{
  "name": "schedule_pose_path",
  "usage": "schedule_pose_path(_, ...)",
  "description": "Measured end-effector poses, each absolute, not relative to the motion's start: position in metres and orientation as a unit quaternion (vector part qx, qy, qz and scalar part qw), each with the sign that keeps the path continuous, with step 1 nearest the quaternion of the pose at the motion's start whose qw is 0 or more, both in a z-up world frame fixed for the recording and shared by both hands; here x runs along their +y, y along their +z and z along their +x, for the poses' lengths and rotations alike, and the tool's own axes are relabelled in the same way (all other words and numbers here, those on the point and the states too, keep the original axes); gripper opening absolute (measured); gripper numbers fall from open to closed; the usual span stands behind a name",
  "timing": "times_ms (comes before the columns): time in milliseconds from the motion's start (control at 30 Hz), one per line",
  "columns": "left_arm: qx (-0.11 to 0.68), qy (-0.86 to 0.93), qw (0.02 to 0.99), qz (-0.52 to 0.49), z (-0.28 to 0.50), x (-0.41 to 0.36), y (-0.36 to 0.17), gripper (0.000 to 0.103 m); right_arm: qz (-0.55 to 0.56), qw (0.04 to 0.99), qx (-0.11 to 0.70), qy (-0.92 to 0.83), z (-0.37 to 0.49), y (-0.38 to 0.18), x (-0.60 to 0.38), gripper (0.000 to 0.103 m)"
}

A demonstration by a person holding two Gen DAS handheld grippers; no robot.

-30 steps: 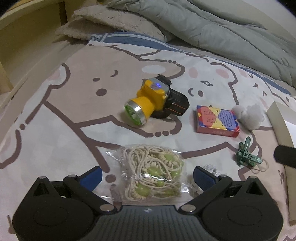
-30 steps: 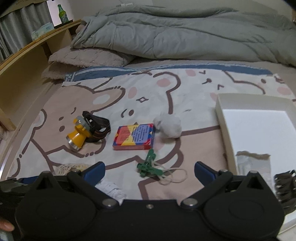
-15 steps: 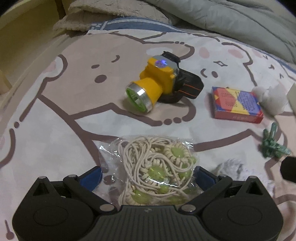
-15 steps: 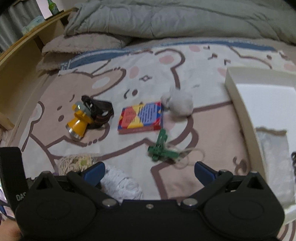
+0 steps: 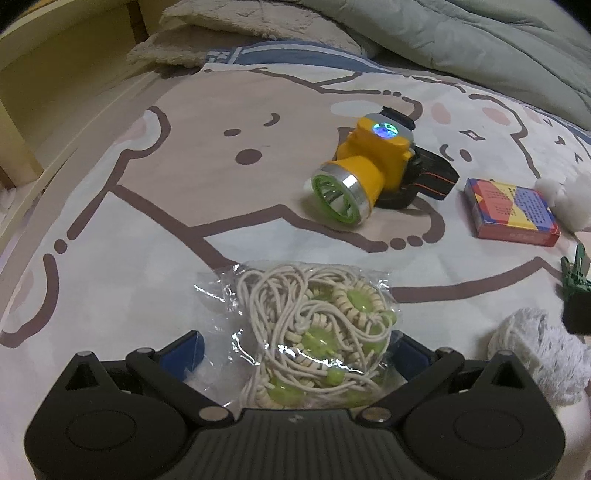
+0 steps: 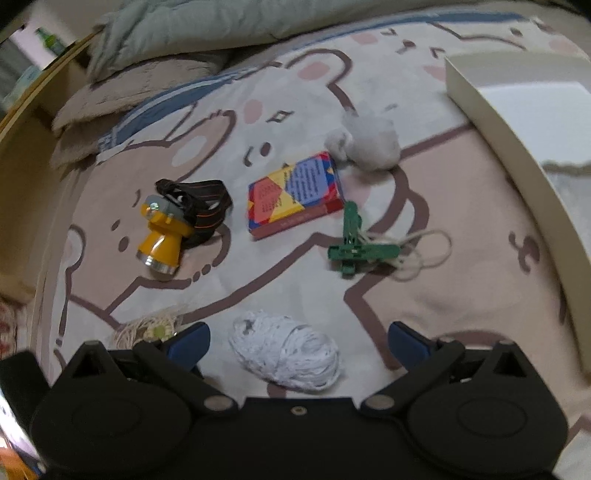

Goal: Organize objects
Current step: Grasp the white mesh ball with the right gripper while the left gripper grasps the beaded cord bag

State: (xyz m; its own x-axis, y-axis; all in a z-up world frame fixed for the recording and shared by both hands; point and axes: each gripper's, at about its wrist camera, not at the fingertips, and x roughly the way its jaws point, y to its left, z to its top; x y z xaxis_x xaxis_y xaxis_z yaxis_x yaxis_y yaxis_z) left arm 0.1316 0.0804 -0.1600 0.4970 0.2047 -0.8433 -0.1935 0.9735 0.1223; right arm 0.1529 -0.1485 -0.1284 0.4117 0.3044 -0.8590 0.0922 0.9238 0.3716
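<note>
A clear bag of cream cord with green beads (image 5: 314,328) lies on the bed sheet between the open fingers of my left gripper (image 5: 295,350). A white ball of yarn (image 6: 286,350) lies between the open fingers of my right gripper (image 6: 299,339); it also shows in the left wrist view (image 5: 539,350). Further out lie a yellow headlamp (image 5: 365,173) (image 6: 166,232), a colourful card box (image 5: 511,210) (image 6: 295,192), green clothes pegs on string (image 6: 354,240) and a white cotton puff (image 6: 369,142).
A white box (image 6: 517,122) stands at the right with a pale cloth inside. A grey duvet (image 5: 461,33) and a beige pillow (image 5: 229,33) lie at the head of the bed. A wooden bed frame (image 5: 44,74) runs along the left.
Both grippers have moved forward and down. The bag now sits between my left fingers and the yarn ball between my right fingers.
</note>
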Motion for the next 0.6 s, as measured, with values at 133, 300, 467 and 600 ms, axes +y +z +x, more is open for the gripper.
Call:
schedule_pose_path(133,0.483,0.102,0.87,0.014,0.128,0.081,-0.163,0.103,0.206,0.809,0.55,0.029,0.155,-0.137,-0.141,0.103)
schedule_pose_path(300,0.483,0.086,0.871,0.023,0.126,0.082,-0.164,0.103,0.197,0.816,0.543,0.01,0.16,-0.144,-0.128,0.097)
schedule_pose_path(467,0.482,0.075,0.873,0.023,0.125,0.085,-0.166,0.103,0.18,0.813,0.554,0.001,0.167,-0.153,-0.115,0.093)
schedule_pose_path(600,0.484,0.071,0.872,0.022,0.126,0.087,-0.166,0.103,0.156,0.816,0.557,0.003,0.168,-0.155,-0.107,0.083)
